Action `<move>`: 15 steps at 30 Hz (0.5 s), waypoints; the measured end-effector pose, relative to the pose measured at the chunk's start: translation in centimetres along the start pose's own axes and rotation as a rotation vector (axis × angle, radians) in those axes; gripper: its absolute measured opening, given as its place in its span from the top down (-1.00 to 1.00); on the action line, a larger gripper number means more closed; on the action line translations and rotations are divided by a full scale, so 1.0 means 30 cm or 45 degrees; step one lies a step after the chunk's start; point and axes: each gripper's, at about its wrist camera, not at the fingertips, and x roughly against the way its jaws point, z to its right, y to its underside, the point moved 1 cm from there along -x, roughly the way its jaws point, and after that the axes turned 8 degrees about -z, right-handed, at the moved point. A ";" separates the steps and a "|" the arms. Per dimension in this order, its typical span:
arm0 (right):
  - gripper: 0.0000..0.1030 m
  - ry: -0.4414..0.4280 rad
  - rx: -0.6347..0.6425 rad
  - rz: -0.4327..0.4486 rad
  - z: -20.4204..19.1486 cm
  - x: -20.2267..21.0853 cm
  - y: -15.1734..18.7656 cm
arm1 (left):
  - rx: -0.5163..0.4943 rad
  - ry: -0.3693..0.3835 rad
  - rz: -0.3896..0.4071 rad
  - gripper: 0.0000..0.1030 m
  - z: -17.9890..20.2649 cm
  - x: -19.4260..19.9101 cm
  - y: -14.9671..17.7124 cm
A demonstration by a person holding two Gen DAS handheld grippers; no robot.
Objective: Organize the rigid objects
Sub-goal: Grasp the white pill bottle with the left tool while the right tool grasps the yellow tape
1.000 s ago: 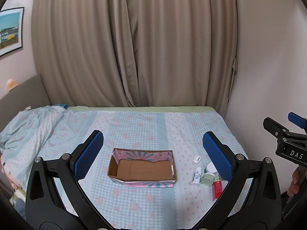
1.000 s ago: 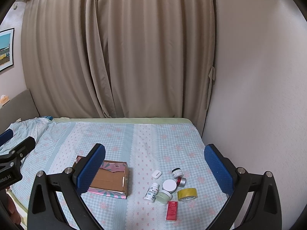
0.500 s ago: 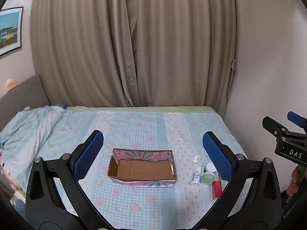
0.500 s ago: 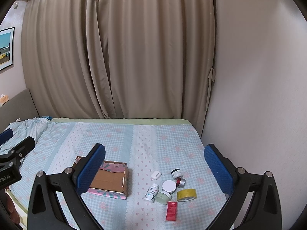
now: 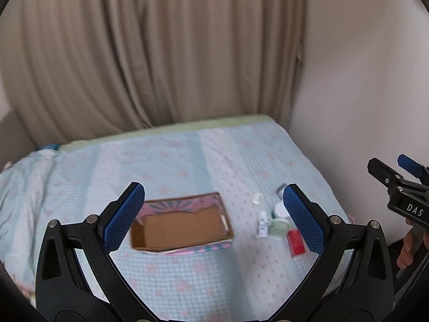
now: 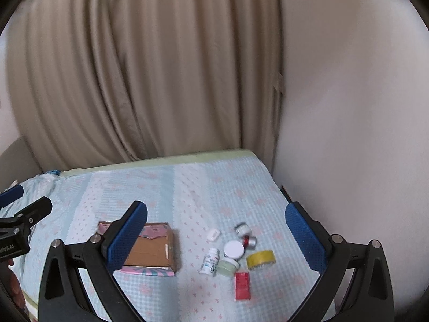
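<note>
An open, empty cardboard box (image 5: 182, 225) (image 6: 150, 249) with pink patterned sides lies on the bed. To its right sits a cluster of small items: a white bottle (image 6: 210, 261), a pale green jar (image 6: 228, 266), a white-lidded jar (image 6: 234, 249), a red box (image 6: 242, 285), a yellow tape roll (image 6: 261, 259), a silver-red jar (image 6: 249, 241), another small jar (image 6: 242, 228) and a white case (image 6: 213, 234). My left gripper (image 5: 214, 217) is open and empty, high above the box. My right gripper (image 6: 217, 238) is open and empty, high above the cluster.
The bed has a light blue checked cover (image 5: 187, 161) with pink flowers. Beige curtains (image 5: 147, 53) hang behind it and a white wall (image 6: 348, 134) borders its right side. A rumpled quilt (image 5: 18, 187) lies at the left.
Both views have tilted and shifted, now blurred by motion; both grippers moved closer toward the bed. The objects on the bed have not moved.
</note>
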 end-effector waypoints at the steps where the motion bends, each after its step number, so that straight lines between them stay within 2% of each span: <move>1: -0.99 0.021 -0.039 -0.027 0.028 -0.034 0.008 | -0.019 0.027 -0.041 -0.99 0.010 -0.060 -0.011; 9: -0.99 0.138 -0.341 -0.318 0.266 -0.361 0.098 | -0.014 0.200 -0.421 -0.99 0.132 -0.575 -0.010; 15: -0.99 0.148 -0.559 -0.514 0.414 -0.598 0.173 | -0.049 0.224 -0.693 -0.99 0.266 -0.951 0.054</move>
